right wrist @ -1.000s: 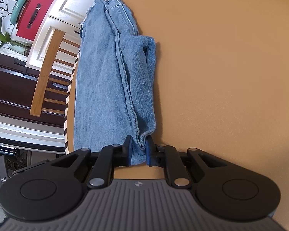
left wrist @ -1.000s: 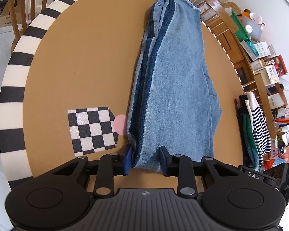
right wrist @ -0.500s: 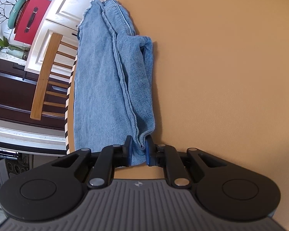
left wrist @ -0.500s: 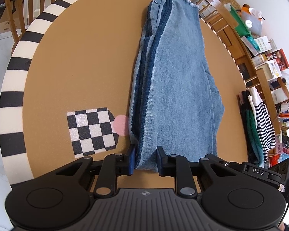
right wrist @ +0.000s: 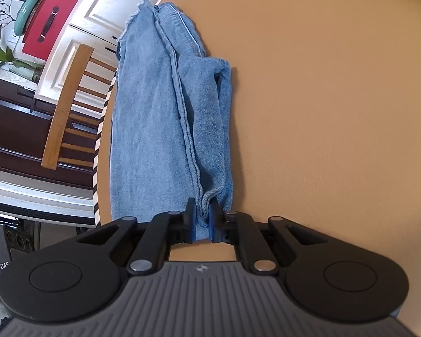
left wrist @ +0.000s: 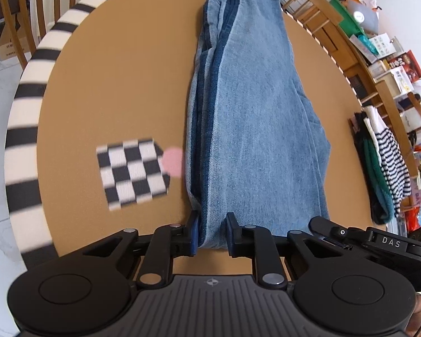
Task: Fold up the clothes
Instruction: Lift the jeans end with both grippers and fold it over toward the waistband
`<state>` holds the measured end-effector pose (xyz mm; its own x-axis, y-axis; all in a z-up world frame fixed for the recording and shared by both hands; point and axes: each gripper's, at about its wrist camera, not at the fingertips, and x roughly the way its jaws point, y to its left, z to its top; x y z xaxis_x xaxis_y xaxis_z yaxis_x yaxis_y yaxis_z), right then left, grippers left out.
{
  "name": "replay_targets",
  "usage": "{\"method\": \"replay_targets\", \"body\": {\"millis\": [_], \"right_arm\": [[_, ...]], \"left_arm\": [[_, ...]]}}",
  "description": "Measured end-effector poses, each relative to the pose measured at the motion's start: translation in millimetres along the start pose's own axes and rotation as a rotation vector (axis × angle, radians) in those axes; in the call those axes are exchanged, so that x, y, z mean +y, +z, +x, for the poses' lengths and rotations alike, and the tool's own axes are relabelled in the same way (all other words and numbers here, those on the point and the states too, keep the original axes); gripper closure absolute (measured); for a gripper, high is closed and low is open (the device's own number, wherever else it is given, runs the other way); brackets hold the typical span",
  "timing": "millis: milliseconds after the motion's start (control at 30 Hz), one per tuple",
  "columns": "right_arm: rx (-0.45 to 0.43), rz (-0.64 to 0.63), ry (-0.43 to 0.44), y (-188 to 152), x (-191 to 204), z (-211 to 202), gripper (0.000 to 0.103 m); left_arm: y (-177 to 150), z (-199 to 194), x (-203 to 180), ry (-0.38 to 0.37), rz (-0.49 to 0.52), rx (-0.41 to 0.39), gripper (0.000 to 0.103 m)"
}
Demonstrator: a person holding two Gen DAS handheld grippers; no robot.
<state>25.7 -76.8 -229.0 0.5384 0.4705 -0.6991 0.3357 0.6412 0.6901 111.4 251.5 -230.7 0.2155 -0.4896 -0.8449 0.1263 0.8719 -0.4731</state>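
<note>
Two hand-held grippers sit at the near end of one pair of jeans, and everything ahead turns on that shared end. At the left hand-held gripper (left wrist: 212, 231) the jeans (left wrist: 252, 118) start right between the blue pads: a thick stack of folded denim fills the gap, the jaws are closing on it and the pads already press its sides, so the opening is narrow but not fully closed. The right hand-held gripper (right wrist: 202, 220) pinches a thinner gathered seam edge of the jeans (right wrist: 154, 118) between pads that are almost together, with the jaws closing to a tight grip. From both grippers the cloth runs straight away along the pointing direction, so its long axis lines up with each tool and stretches toward the far rim of the round desk (left wrist: 120, 84). Neither hand looks nearer; both hold the same near end, at opposite corners. Farther out the jeans lie flat, lengthwise-folded, with the frayed hems at the far edge beside the striped border. My guess is the next fold carries this near end up and over toward those hems. A checkered patch (left wrist: 133, 172) lies just left of the denim.
</note>
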Motion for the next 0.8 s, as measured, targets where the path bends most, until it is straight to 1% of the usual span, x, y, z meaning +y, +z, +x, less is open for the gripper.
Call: {"method": "replay_targets", "body": {"millis": [167, 300, 467, 533, 600, 667, 700, 767, 800], "right_arm": [[0.011, -0.01, 0.028, -31.7, -5.6, -24.7, 0.096], [0.042, 0.022, 0.064, -62.9, -12.2, -53.2, 0.097], [0.064, 0.028, 0.096, -102.4, -2.5, -100.6, 0.097], [0.073, 0.042, 0.113, -113.8, 5.8, -121.0, 0.097], [0.07, 0.052, 0.142, -116.7, 16.7, -141.1, 0.097], [0.059, 0.067, 0.18, -108.5, 27.8, -157.2, 0.097], [0.051, 0.069, 0.191, -99.9, 33.3, -162.1, 0.096], [0.033, 0.07, 0.204, -75.9, 45.0, -166.8, 0.096], [0.026, 0.075, 0.206, -60.4, 49.9, -166.1, 0.096]], "left_arm": [[-32.1, -16.6, 11.8, -0.051, -0.013, 0.048, 0.083], [-66.3, -41.1, 21.9, -0.116, -0.021, 0.09, 0.083], [-107.3, -89.4, 19.8, -0.177, 0.025, 0.116, 0.084], [-118.4, -113.5, 18.6, -0.206, 0.026, 0.117, 0.084], [-120.3, -134.9, 17.2, -0.246, 0.009, 0.114, 0.084], [-112.1, -151.5, 14.9, -0.288, -0.02, 0.111, 0.084], [-104.6, -157.2, 12.6, -0.308, -0.038, 0.109, 0.084], [-78.7, -157.2, -0.4, -0.337, -0.062, 0.099, 0.084], [-63.5, -157.8, -4.0, -0.342, -0.076, 0.081, 0.084]]}}
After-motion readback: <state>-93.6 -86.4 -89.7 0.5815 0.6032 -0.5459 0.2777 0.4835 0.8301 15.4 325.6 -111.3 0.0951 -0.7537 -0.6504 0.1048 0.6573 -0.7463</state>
